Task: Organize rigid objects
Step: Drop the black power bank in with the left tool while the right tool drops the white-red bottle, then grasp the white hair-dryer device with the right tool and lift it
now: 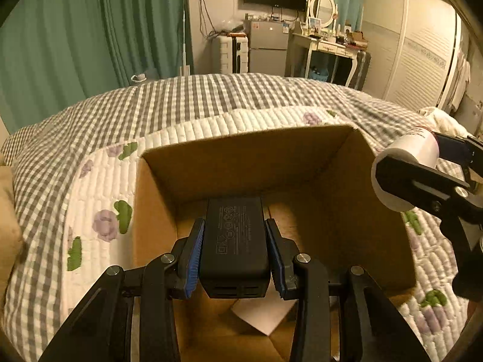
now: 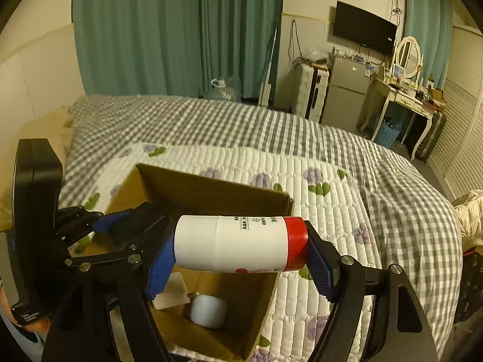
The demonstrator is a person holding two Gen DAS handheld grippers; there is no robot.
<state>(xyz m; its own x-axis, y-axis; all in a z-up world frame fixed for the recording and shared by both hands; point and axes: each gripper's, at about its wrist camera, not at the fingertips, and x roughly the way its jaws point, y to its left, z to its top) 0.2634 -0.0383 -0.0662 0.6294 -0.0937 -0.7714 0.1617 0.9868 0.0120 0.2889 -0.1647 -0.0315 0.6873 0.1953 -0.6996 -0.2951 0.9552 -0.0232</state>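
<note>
My left gripper [image 1: 235,241] is shut on a black power adapter [image 1: 234,241] and holds it over the open cardboard box [image 1: 332,166] on the bed. My right gripper [image 2: 241,249] is shut on a white bottle with a red end [image 2: 238,246], held sideways above the box's [image 2: 211,190] right part. The bottle also shows in the left wrist view [image 1: 404,163], at the right of the box. The left gripper shows at the left of the right wrist view [image 2: 126,223]. A white round object [image 2: 208,310] and a pale flat piece [image 2: 172,292] lie in the box.
The box sits on a quilted floral spread [image 2: 332,211] over a grey checked blanket [image 2: 241,126]. A white paper [image 1: 259,316] lies on the box floor. Green curtains, a fridge [image 2: 347,90] and a dressing table [image 2: 401,90] stand beyond the bed.
</note>
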